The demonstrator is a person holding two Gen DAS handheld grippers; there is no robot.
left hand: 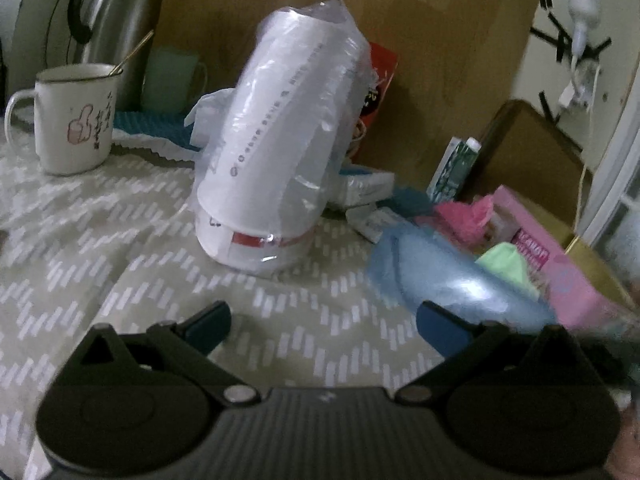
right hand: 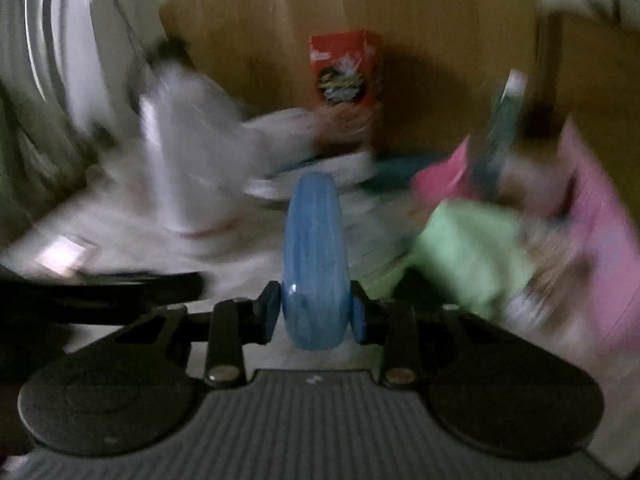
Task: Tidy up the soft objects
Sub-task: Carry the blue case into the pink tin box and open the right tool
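Note:
My right gripper [right hand: 316, 314] is shut on a soft light-blue object [right hand: 314, 256], which stands on edge between its jaws; the right wrist view is blurred by motion. The same blue object [left hand: 448, 280] shows in the left wrist view at the right, just above my right finger. My left gripper [left hand: 324, 320] is open and empty over the patterned tablecloth [left hand: 120, 264]. A pink box [left hand: 556, 264] at the right holds a green soft piece [left hand: 508, 262] and a pink soft piece [left hand: 466, 216]. The green piece [right hand: 472, 252] and pink box [right hand: 600, 220] also show in the right wrist view.
A plastic-wrapped stack of paper cups [left hand: 280, 152] stands mid-table. A white mug [left hand: 72, 116], a steel kettle [left hand: 116, 20] and a green cup [left hand: 172, 76] are at the back left. A red box [right hand: 346, 80] and a toothpaste box [left hand: 456, 164] stand by the wooden board.

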